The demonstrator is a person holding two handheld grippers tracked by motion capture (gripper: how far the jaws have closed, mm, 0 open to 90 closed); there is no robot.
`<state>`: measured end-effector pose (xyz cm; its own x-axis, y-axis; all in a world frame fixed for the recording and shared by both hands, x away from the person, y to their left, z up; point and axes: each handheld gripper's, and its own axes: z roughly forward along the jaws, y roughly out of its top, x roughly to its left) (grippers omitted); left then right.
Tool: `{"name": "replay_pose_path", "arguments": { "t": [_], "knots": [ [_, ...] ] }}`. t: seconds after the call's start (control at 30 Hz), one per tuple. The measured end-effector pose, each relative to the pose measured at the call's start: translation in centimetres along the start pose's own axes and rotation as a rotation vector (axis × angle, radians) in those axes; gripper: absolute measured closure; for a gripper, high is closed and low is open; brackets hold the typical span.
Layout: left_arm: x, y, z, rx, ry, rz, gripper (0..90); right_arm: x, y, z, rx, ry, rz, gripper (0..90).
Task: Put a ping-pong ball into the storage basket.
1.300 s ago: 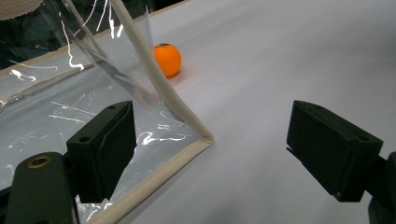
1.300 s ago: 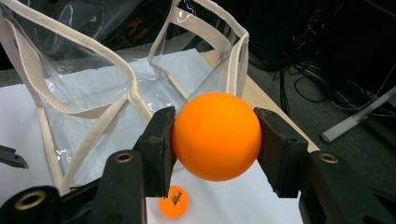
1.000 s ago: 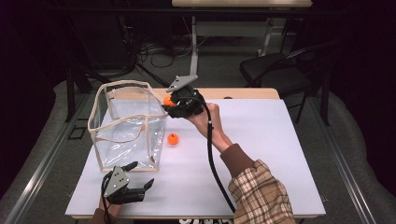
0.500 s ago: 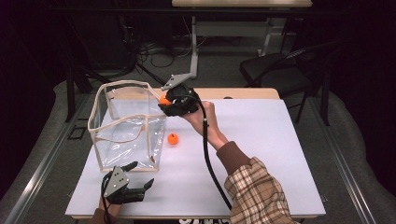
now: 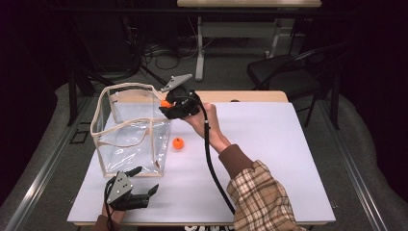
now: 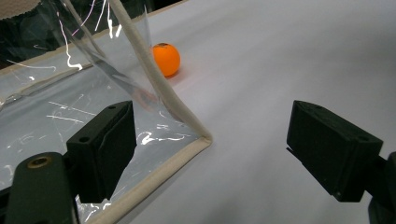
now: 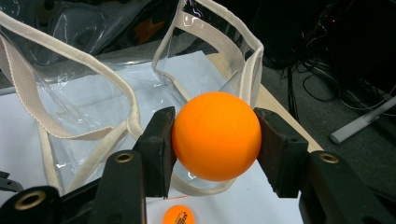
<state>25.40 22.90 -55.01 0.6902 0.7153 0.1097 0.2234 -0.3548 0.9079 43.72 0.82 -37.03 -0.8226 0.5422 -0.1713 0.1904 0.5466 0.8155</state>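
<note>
1. Right tool (image 5: 168, 107): closed on an orange ball (image 7: 215, 136), one black pad pressed against each side of it. Seen from above, the held ball (image 5: 166, 103) sits at the upper right corner of the clear bag (image 5: 130, 139), level with its rim.
2. Right hand (image 5: 204, 122): grips the tool body from the right, above the bench; a plaid sleeve (image 5: 262, 197) runs back to the near edge, and a black cable (image 5: 211, 163) hangs from the tool across the bench.
3. Left tool (image 5: 132, 192): jaws standing wide apart, nothing between the pads. It lies low at the near left of the bench, just in front of the bag. In the left gripper view the bag's lower corner (image 6: 198, 140), edged in cream tape, lies between the jaws without touching either pad.
4. Clear bag: stands upright and open at the left of the bench, with cream trim and cream handles (image 7: 84, 135) drooping over its mouth.
5. Second orange ball (image 5: 178, 143): rests on the bench just right of the bag, apart from both tools; it also appears below the held ball (image 7: 180, 215) and beyond the bag corner (image 6: 166, 59).
6. Bench (image 5: 279, 144): white top, bare to the right of the hand.
</note>
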Motion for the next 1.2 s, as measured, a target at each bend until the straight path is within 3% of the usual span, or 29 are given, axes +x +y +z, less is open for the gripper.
{"name": "replay_pose_path", "arguments": {
  "t": [1.2],
  "knots": [
    [0.0, 0.0, 0.0, 0.002, -0.003, -0.001, 15.8, 0.1, 0.0, 3.1, 0.071, 0.023, 0.028, 50.4]
  ]
}}
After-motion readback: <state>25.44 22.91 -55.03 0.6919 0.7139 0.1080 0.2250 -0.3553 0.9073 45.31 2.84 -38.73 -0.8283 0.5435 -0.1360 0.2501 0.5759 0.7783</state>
